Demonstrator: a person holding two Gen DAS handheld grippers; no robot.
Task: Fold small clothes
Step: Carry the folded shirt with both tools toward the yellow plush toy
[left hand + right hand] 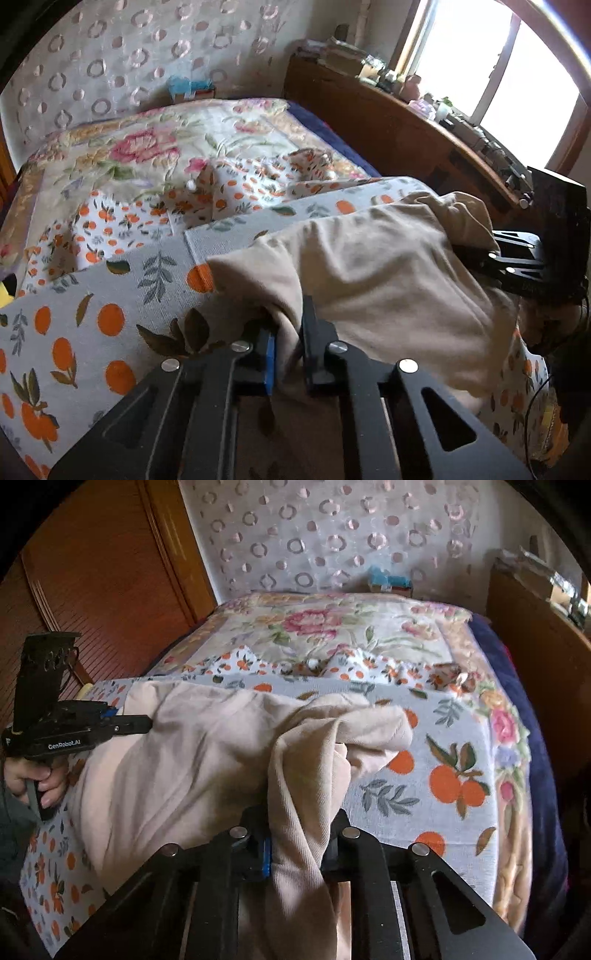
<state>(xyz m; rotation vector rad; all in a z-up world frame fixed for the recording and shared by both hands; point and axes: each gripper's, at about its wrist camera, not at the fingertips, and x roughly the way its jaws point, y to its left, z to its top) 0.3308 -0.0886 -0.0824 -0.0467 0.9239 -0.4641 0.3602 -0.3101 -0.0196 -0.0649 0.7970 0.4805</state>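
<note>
A beige garment [388, 266] lies rumpled on a bed sheet printed with oranges [92, 332]. My left gripper [288, 325] is shut on the garment's near left edge, with cloth pinched between the blue pad and the black finger. In the right wrist view the same garment [192, 760] rises in a ribbed fold, and my right gripper [295, 834] is shut on that fold. The left gripper [133, 723] shows at the garment's far left edge, held by a hand [40, 779]. The right gripper [476, 256] shows at the garment's right side, its tips under cloth.
A floral quilt [147, 147] covers the far half of the bed. A wooden shelf [388, 122] crowded with small items runs along the right under a bright window. A wooden wardrobe door [92, 590] stands on the left. A blue box [391, 581] sits against the wall.
</note>
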